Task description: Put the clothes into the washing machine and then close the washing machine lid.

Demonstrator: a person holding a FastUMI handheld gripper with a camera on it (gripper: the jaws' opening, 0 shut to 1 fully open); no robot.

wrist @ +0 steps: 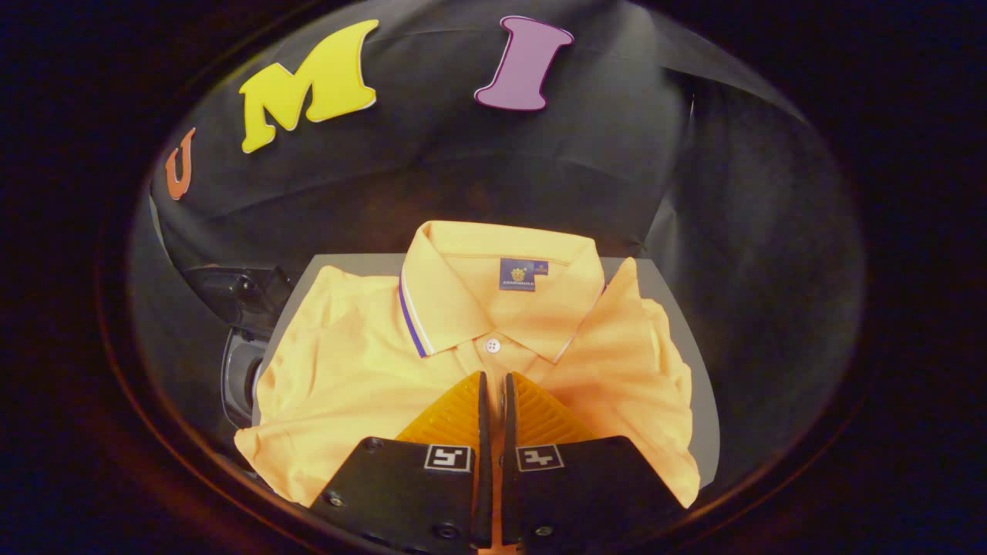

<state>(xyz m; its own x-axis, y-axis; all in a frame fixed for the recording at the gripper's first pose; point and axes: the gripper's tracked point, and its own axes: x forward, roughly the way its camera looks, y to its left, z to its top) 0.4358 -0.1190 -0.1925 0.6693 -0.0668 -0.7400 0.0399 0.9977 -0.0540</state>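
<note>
Black cloth is hung all around the booth, and a flat grey board (678,308) is set in the middle with a folded orange polo shirt with a blue-striped collar (347,378) spread over most of it. One corner of the shirt is draped off the near edge of the board.

The hand-held gripper (493,379) is held just over the shirt's placket, right below the white collar button (492,345). Its fingers are drawn nearly together, with a thin gap left between them. Whether any fabric is pinched in that gap can't be told from this angle, so no grip should be assumed.

What could go wrong: if only a thin fold is caught, the shirt could be pulled out of its fold and dragged, or slipped out partway to the machine. A trailing sleeve could also get snagged on the board's edge.

Off to the left of the board, a dark rounded appliance shape (243,331) is seen, probably the washing machine. Its inside can't be made out, so nothing can be said about contents. The shirt isn't in it yet.
</note>
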